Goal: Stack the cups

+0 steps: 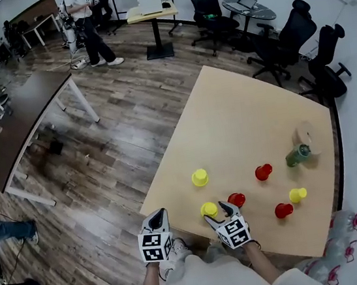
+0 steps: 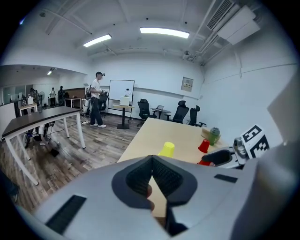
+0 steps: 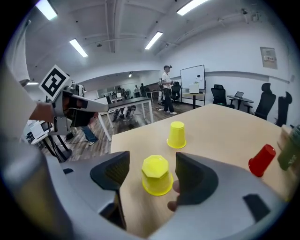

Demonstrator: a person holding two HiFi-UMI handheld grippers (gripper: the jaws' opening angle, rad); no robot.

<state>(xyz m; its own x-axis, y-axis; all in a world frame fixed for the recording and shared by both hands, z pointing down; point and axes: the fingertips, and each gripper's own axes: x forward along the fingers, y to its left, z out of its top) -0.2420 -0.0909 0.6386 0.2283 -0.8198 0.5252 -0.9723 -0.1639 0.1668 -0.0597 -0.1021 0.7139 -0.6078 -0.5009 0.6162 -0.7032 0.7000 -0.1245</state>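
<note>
Several upside-down cups stand on the light wood table (image 1: 241, 116). My right gripper (image 1: 216, 211) (image 3: 151, 164) is open, its jaws on either side of a yellow cup (image 1: 208, 209) (image 3: 156, 176) near the front edge, with gaps showing. A red cup (image 1: 236, 199) stands just right of it. A second yellow cup (image 1: 200, 177) (image 3: 176, 135) (image 2: 168, 149) stands farther in. Other cups: red (image 1: 263, 172) (image 3: 262, 160), red (image 1: 283, 210) and yellow (image 1: 297, 195). My left gripper (image 1: 156, 219) (image 2: 151, 159) hangs shut and empty off the table's left front corner.
A green bottle (image 1: 297, 154) and a pale roll (image 1: 306, 134) lie at the table's right side. Office chairs (image 1: 282, 35) stand behind the table and a dark desk (image 1: 24, 121) to the left. A person (image 1: 86, 26) stands far back.
</note>
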